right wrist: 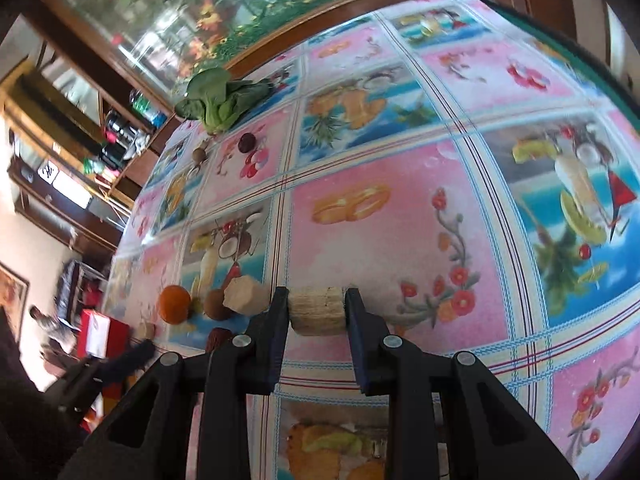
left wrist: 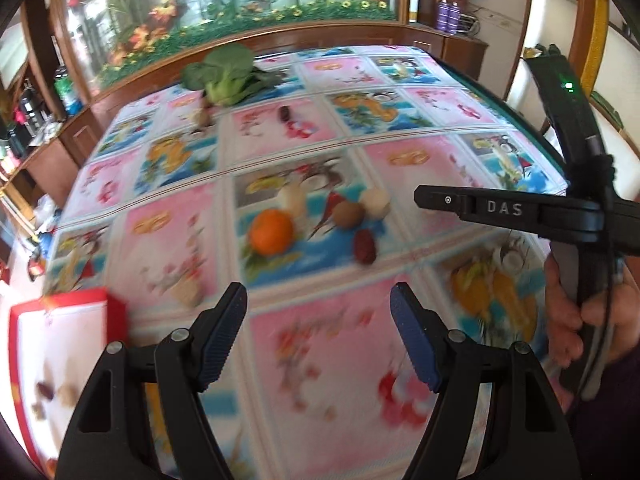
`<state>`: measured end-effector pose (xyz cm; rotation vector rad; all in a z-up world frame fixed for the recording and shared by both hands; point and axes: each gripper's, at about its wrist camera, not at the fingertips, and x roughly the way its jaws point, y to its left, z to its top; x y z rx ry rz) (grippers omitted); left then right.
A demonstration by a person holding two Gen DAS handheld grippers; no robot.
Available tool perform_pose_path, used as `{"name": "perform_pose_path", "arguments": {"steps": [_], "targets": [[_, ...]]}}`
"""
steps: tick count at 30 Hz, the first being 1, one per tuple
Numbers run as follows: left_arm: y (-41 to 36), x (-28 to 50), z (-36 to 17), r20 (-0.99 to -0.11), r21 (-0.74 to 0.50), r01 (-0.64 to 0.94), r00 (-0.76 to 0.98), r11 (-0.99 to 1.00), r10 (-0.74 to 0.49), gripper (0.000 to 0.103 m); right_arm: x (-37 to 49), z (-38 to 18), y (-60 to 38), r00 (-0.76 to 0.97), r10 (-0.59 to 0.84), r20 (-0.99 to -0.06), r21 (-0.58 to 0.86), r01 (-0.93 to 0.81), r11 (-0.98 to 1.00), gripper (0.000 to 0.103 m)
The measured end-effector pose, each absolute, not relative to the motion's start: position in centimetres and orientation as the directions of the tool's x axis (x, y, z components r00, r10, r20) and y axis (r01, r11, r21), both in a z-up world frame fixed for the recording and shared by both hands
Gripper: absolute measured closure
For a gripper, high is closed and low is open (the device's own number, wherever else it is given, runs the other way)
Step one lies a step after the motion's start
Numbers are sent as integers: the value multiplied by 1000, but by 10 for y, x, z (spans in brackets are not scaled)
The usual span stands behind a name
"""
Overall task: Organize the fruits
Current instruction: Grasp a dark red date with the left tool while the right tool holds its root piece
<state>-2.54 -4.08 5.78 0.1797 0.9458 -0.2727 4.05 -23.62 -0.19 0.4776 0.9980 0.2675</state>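
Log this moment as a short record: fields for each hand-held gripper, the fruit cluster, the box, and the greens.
left hand-held gripper: open, nothing between its pads
right hand-held gripper: shut on pale cut chunk
fruit cluster: orange, brown round fruit, red date, pale piece, grouped on the tablecloth
red box: at the table's left edge, a few small pieces inside
leafy greens: at the far side of the table

Your table (left wrist: 320,148), under a fruit-print cloth, carries an orange (left wrist: 271,231), a red date (left wrist: 364,246), leafy greens (left wrist: 226,74) and a red box (left wrist: 60,344).
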Motion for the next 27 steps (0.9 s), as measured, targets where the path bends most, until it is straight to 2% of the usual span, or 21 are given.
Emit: {"name": "perform_pose_path", "arguments": {"steps": [4,8,12,13,19,27], "targets": [[-55,-7,45,-835,13,335,522,942,-174,44,38,-1,-243,528,439,-727,531,27,847,76],[-65,2,34,-848,-10,337,496,941,-186,46,37,-3,-245,516,451,-728,544,34,838,76],[-72,6,29,-857,-11,341,480,940,-184,55,37,0,-243,521,459,-719,550,23,835,76],[-73,7,28,-859,-11,341,479,940,-184,63,37,1,-243,522,459,-719,550,23,835,76],[-80,12,23,-871,-25,349,452,937,-192,81,36,2,-242,533,447,-719,538,19,843,76],[-82,12,20,-866,-44,339,456,940,-205,84,39,1,-238,533,435,-725,526,22,850,76]]}}
